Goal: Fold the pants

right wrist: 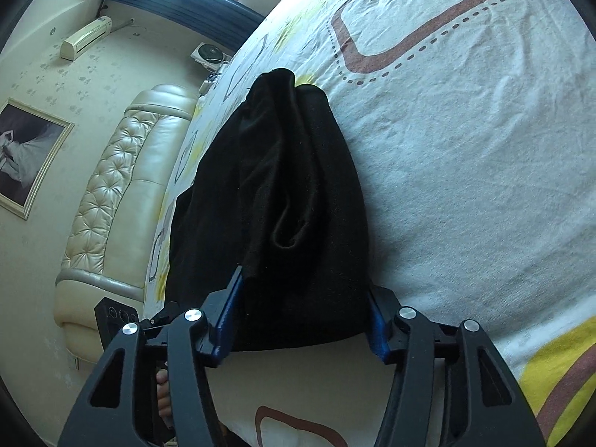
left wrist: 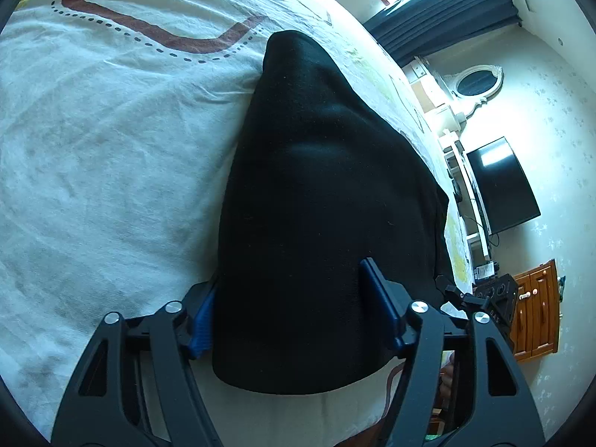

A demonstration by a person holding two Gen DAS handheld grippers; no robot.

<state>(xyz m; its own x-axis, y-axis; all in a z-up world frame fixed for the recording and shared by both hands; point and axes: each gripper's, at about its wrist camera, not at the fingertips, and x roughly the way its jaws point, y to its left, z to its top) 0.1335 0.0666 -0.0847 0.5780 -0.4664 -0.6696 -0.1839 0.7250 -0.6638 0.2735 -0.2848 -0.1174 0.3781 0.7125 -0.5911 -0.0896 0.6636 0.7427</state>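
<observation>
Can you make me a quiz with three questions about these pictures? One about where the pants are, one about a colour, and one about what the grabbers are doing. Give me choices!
1. Where do the pants lie?
A. on the floor
B. on the bed sheet
C. on a chair

2. What colour are the pads on the gripper fingers?
A. blue
B. red
C. green

3. How do the left gripper and right gripper stand?
A. both wide open, with the pants' cloth between their fingers
B. both shut tight on nothing
C. one out of view

Answers: 1 B, the black cloth rests on the white patterned sheet. 2 A, blue strips line the black fingers. 3 A, each view shows the fingers spread far apart either side of the cloth.
</observation>
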